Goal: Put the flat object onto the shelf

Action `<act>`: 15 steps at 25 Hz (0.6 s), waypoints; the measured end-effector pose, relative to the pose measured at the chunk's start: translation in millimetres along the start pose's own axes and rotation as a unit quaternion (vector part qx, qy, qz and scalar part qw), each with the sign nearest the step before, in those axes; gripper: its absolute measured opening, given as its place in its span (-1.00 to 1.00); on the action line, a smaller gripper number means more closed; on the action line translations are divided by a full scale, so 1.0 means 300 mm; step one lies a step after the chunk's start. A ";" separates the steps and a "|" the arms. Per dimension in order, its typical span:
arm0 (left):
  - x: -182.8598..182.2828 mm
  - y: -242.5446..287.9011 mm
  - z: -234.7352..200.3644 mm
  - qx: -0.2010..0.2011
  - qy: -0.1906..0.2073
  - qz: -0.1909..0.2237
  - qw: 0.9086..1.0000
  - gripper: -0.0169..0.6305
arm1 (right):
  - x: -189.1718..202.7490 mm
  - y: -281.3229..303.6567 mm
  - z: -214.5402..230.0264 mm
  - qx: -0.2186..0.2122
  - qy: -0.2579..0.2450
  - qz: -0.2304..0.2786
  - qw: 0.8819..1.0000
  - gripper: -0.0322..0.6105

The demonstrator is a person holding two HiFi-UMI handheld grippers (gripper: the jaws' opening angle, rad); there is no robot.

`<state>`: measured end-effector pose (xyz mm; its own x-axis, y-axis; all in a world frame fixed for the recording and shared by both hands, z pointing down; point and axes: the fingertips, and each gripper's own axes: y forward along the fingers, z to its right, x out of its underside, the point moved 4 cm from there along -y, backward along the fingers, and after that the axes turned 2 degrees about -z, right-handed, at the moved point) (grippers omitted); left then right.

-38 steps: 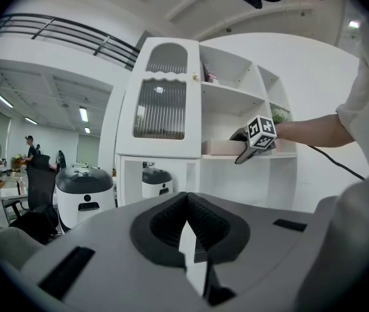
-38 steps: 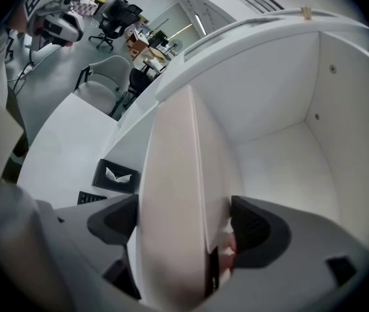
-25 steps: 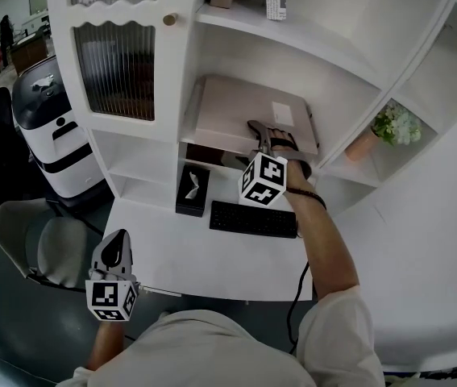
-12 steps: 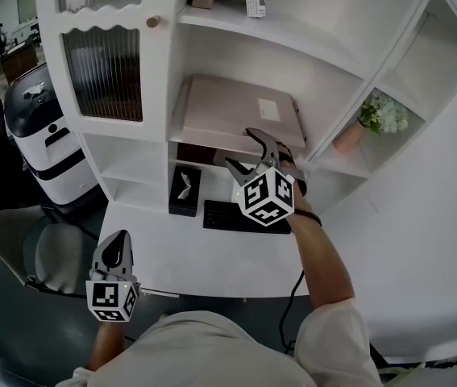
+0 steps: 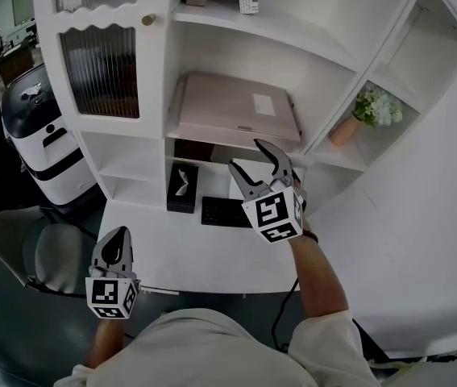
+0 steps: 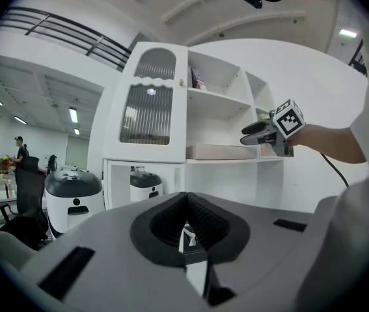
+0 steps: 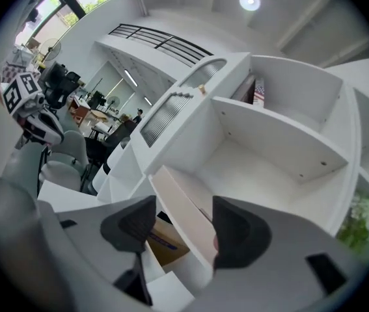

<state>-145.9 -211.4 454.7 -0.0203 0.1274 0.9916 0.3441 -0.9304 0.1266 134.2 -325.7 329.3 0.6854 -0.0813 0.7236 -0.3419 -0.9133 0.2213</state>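
The flat beige object [image 5: 236, 111] lies on the middle shelf [image 5: 212, 139] of the white cabinet; its edge also shows in the right gripper view [image 7: 177, 207] and the left gripper view [image 6: 220, 152]. My right gripper [image 5: 246, 155] hovers in front of and below that shelf, apart from the object. Its jaws have just been closing, still stand open, and hold nothing [image 7: 184, 226]. My left gripper [image 5: 114, 244] is shut and empty off the desk's front left corner [image 6: 185, 220].
On the white desk [image 5: 172, 252] lie a black keyboard [image 5: 226, 213] and a black tissue box [image 5: 182, 187]. A brown box [image 5: 200, 150] sits under the shelf. A potted plant [image 5: 369, 110] stands at right, a ribbed-glass door [image 5: 99, 67] at left, beside a white machine [image 5: 39, 135] and a chair [image 5: 31, 252].
My right gripper drew back from the flat object toward me, rolled, and its jaws narrowed. The object stays on the shelf. The left gripper has not moved.
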 end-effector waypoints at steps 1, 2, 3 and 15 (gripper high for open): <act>-0.001 -0.001 0.001 0.001 0.000 0.000 1.000 -0.95 | -0.002 -0.019 -0.001 0.004 0.013 0.006 1.000 -0.04; -0.002 -0.003 0.001 0.002 0.000 0.001 1.000 -0.95 | -0.003 -0.039 -0.001 0.008 0.026 0.013 1.000 -0.05; -0.003 -0.003 0.002 0.003 0.001 0.001 1.000 -0.95 | -0.005 -0.059 0.000 0.014 0.038 0.020 0.999 -0.06; -0.019 0.001 0.029 0.018 0.006 0.005 1.000 -0.94 | 0.039 -0.256 -0.007 0.079 0.122 0.061 0.987 -0.38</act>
<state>-137.5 -209.3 449.0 -0.0284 0.1128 0.9932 0.3776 -0.9188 0.1151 167.2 -255.6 322.1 0.4629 -0.1129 0.8792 -0.2941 -0.9552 0.0322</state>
